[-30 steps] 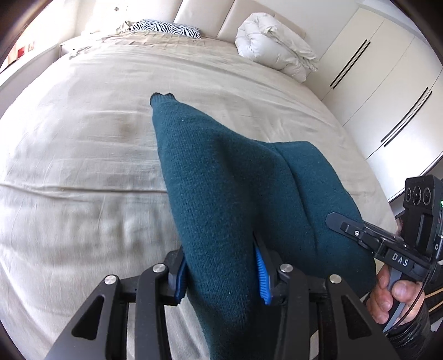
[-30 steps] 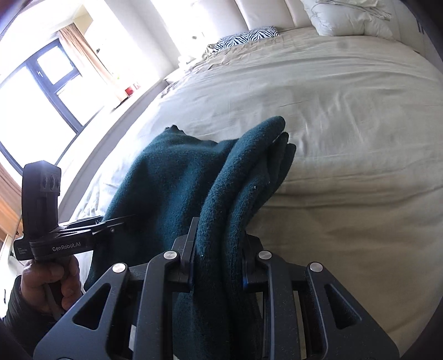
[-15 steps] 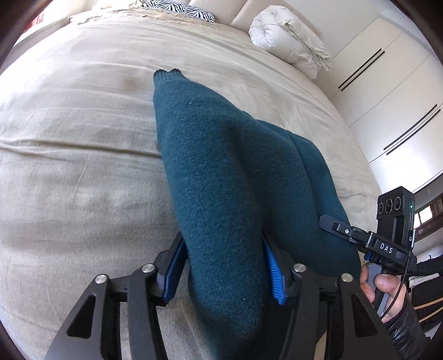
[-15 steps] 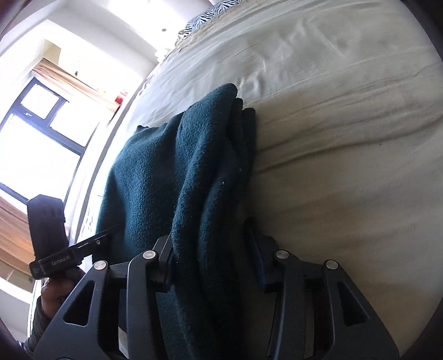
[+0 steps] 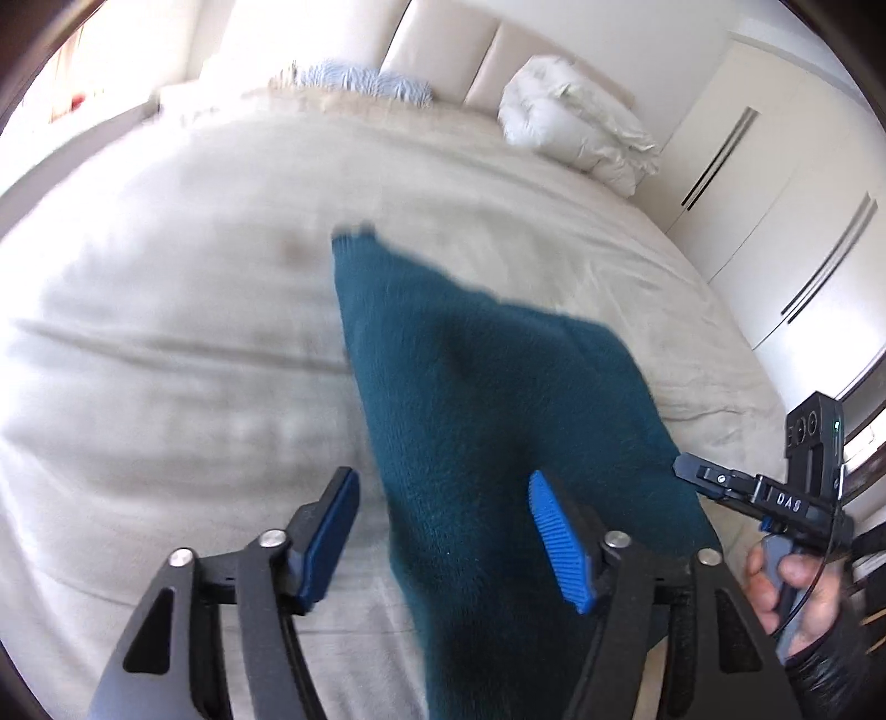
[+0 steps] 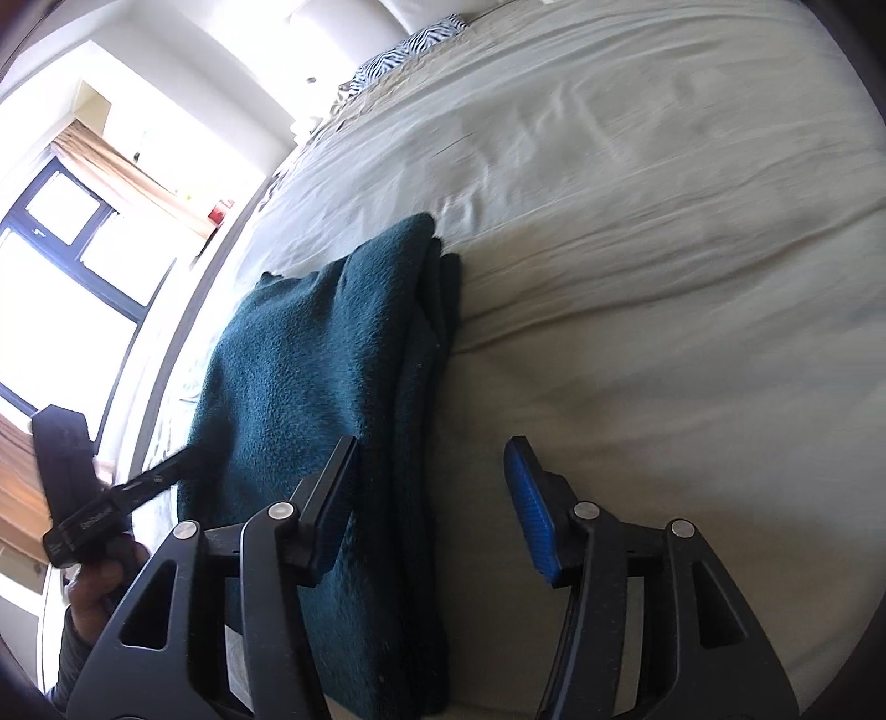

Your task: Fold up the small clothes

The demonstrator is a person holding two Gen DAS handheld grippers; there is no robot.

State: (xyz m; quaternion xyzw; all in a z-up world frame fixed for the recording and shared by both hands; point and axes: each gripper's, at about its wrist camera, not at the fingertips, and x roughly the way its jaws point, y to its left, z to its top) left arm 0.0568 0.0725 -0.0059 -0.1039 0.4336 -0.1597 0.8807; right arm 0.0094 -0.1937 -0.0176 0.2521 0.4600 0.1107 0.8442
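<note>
A wide bed [image 5: 166, 343] covered in a pale beige sheet fills both views, creased in long shallow folds. At its head lie a rolled white duvet [image 5: 576, 138] and a zebra-striped pillow [image 6: 410, 47], with white wardrobe doors [image 5: 786, 232] along one side and a bright window [image 6: 72, 266] along the other.

On the sheet lies a dark teal sweater [image 5: 476, 410], a thick fuzzy knit folded into a long flat stack; in the right wrist view several layers show along its edge. One narrow ribbed end points toward the pillows. The left wrist view is blurred, so finer detail of the knit there is hard to make out.

The left gripper [image 5: 448, 531] stands wide open, its blue pads clear of the cloth on either side of the near end. The right gripper [image 6: 432, 504] is also spread wide, one pad over the sweater's edge and the other above bare sheet, gripping nothing.
</note>
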